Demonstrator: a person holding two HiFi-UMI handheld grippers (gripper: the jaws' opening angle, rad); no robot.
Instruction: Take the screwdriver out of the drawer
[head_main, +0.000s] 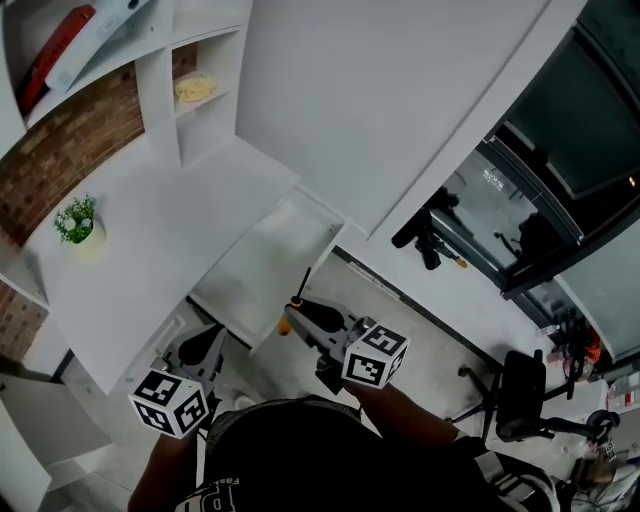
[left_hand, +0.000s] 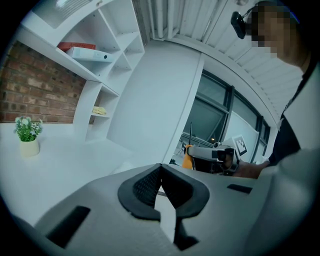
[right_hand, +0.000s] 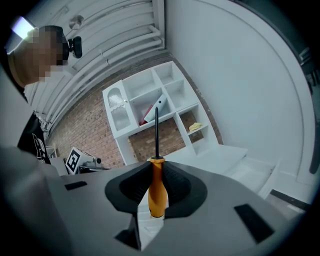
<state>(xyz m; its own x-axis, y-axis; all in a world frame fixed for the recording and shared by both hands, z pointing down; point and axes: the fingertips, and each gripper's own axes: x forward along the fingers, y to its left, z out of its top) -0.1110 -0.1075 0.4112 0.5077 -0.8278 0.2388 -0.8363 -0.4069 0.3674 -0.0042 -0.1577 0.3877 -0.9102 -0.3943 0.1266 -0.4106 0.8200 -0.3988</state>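
Observation:
The screwdriver (right_hand: 157, 189) has an orange handle and a thin black shaft that points up. My right gripper (right_hand: 158, 186) is shut on the handle. In the head view the right gripper (head_main: 300, 320) holds the screwdriver (head_main: 295, 312) in the air just beyond the front right corner of the open white drawer (head_main: 262, 268), which looks empty. My left gripper (head_main: 205, 345) hangs by the desk's front edge, left of the drawer, and its jaws (left_hand: 160, 181) are shut with nothing between them. From the left gripper view, the right gripper (left_hand: 214, 154) and the orange handle (left_hand: 187, 160) show to the right.
A white desk (head_main: 150, 230) carries a small potted plant (head_main: 78, 222). White shelves (head_main: 190, 70) above hold red and white binders (head_main: 60, 45) and a yellow thing (head_main: 195, 88). A black office chair (head_main: 520, 395) stands on the floor at right, near a glass wall (head_main: 540, 190).

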